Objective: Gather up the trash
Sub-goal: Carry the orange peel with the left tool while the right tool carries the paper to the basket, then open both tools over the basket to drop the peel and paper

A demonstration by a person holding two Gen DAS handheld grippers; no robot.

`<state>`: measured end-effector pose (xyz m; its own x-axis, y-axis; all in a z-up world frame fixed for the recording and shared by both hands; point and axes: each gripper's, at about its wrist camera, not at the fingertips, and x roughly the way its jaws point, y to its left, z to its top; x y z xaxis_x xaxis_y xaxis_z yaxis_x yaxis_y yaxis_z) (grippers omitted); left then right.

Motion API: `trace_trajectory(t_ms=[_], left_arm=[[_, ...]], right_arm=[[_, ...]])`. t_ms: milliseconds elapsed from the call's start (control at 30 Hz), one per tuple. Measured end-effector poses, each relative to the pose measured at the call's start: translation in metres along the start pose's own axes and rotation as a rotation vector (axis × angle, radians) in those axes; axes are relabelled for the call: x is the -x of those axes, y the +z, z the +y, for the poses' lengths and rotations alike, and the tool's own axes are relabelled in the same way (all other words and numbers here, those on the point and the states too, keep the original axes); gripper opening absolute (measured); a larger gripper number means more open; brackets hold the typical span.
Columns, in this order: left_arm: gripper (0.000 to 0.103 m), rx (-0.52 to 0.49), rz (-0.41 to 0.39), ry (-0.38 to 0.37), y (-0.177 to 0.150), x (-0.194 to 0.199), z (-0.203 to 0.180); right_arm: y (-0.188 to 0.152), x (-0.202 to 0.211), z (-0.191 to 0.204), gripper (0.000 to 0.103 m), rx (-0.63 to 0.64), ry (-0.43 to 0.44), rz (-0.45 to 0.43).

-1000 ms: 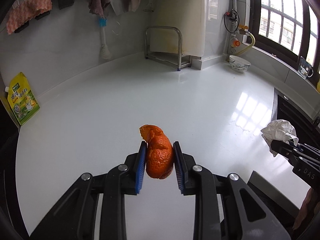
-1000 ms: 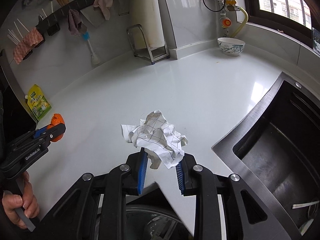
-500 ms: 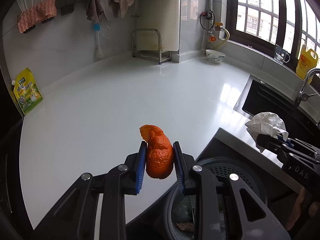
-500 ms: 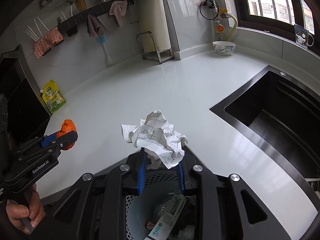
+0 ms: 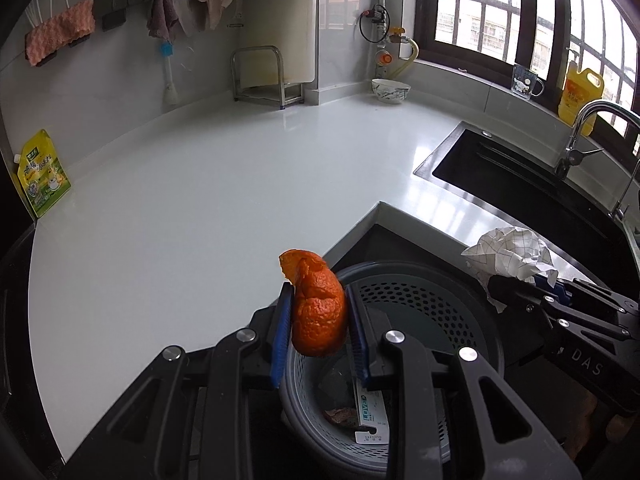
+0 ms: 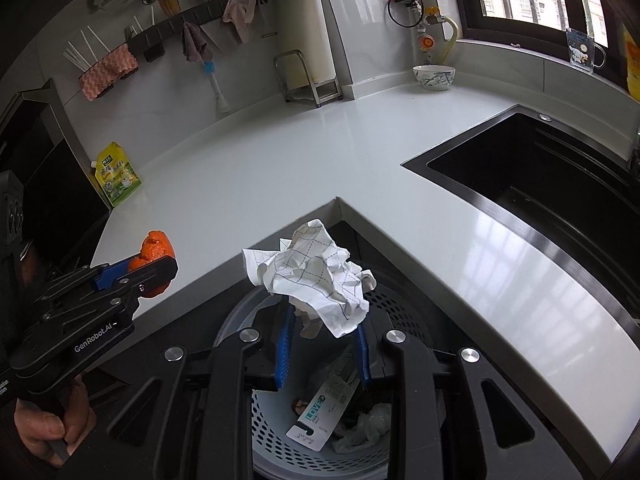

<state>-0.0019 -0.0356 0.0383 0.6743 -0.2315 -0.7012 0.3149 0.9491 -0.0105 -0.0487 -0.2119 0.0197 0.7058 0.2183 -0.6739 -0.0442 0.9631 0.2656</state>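
- Carried back off the white counter since a second ago: both grippers, now out past the counter's inner corner, above the grey perforated bin that was barely in sight then.
- Clamped narrow on the orange peel: left gripper, blue pads pressing both flanks; grip unchanged.
- Clamped narrow on the crumpled checked paper: right gripper, pads biting the wad's lower part, the bulk spilling above them.
- Hangs over the bin's near-left rim in the left wrist view: the peel, not yet clearly over the opening; the paper sits above the bin's mouth in the right wrist view, over the packaging already inside.
- Meaning for the task, as a judgement: transport nearly done, release next; paper looks ready to drop, peel probably needs a little more travel toward the bin's centre.
- Runs along the fingers, away from the camera: the peel's long axis, torn curled tip pointing up and toward the counter, rounded end hanging toward the bin.
- No clear long axis on the paper; one flat corner juts out left of the bin.
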Motion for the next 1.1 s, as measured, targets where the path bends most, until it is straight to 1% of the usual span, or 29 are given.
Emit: trace_trajectory(t_ms=[133, 267, 367, 567, 733, 833, 900, 933, 967, 1000, 1100], left_arm=[[0.026, -0.02, 0.006, -0.018, -0.009, 0.003, -0.013], [0.026, -0.034, 0.027, -0.02, -0.017, -0.002, -0.021], [0.026, -0.033, 0.045, -0.013, -0.027, -0.01, -0.025], [0.027, -0.011, 0.107, -0.021, -0.044, -0.034, -0.027], [0.03, -0.005, 0.135, -0.019, -0.049, -0.046, -0.027], [0.032, 0.008, 0.156, -0.026, -0.051, -0.051, -0.025], [0.042, 0.016, 0.164, -0.023, -0.052, -0.053, -0.023], [0.056, 0.022, 0.162, -0.02, -0.052, -0.052, -0.021], [0.068, 0.031, 0.154, -0.019, -0.052, -0.051, -0.019], [0.07, 0.038, 0.144, -0.021, -0.051, -0.05, -0.018], [0.071, 0.038, 0.148, -0.015, -0.05, -0.05, -0.017]], right_arm=[[-0.017, 0.009, -0.006, 0.025, -0.012, -0.003, 0.016], [-0.03, 0.006, -0.013, 0.025, -0.026, -0.013, 0.036], [-0.039, -0.001, -0.018, 0.025, -0.045, -0.011, 0.051], [-0.055, -0.025, -0.028, 0.025, -0.085, -0.009, 0.105], [-0.062, -0.042, -0.035, 0.028, -0.114, 0.002, 0.145], [-0.062, -0.047, -0.036, 0.029, -0.111, -0.006, 0.157], [-0.061, -0.047, -0.036, 0.038, -0.108, -0.013, 0.156], [-0.061, -0.047, -0.036, 0.045, -0.107, -0.016, 0.15], [-0.059, -0.046, -0.036, 0.05, -0.106, -0.018, 0.147], [-0.059, -0.046, -0.036, 0.052, -0.105, -0.019, 0.143], [-0.058, -0.045, -0.037, 0.052, -0.108, -0.021, 0.143]])
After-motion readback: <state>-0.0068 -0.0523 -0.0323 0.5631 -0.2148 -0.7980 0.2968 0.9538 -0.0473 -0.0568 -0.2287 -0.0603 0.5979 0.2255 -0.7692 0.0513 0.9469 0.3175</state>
